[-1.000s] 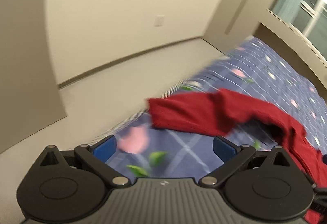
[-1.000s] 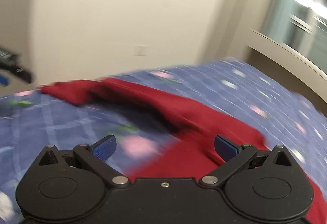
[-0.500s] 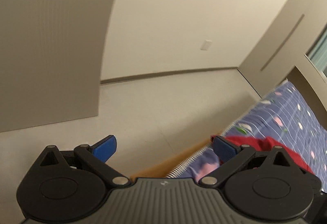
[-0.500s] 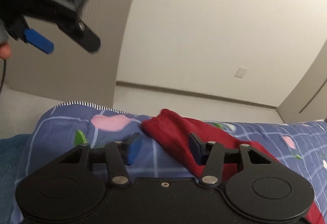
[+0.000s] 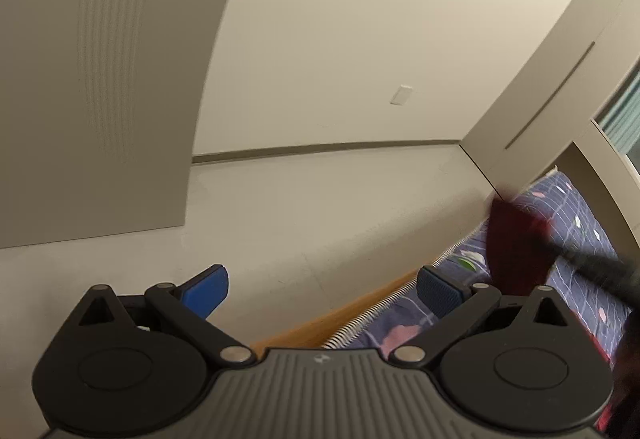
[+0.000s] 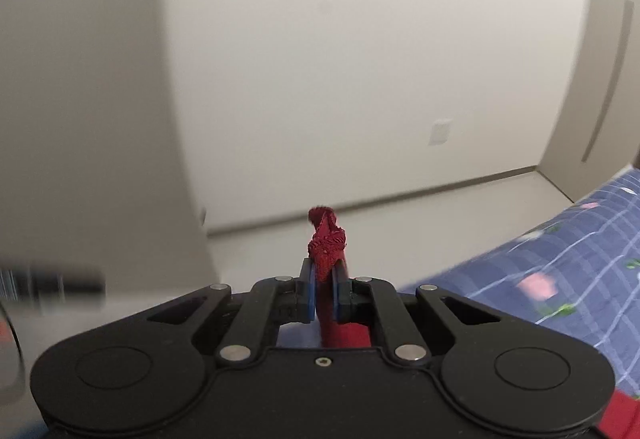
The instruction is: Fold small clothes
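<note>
The red garment (image 6: 326, 243) is pinched between the blue pads of my right gripper (image 6: 324, 293), which is shut on a bunched edge of it and holds it up over the bed. In the left wrist view the lifted red garment (image 5: 516, 243) hangs blurred at the right, above the bed. My left gripper (image 5: 320, 289) is open and empty, off the bed's edge, pointing at the floor and wall. The rest of the garment is hidden below the grippers.
The bed with a blue flowered cover (image 6: 560, 271) lies to the right; its wooden frame edge (image 5: 320, 331) shows under my left gripper. Pale floor (image 5: 320, 207) and walls lie ahead. A window (image 5: 624, 119) is at the far right.
My right gripper closed on the garment's edge and lifted it off the bed. My left gripper stayed open and swung away from the garment toward the floor.
</note>
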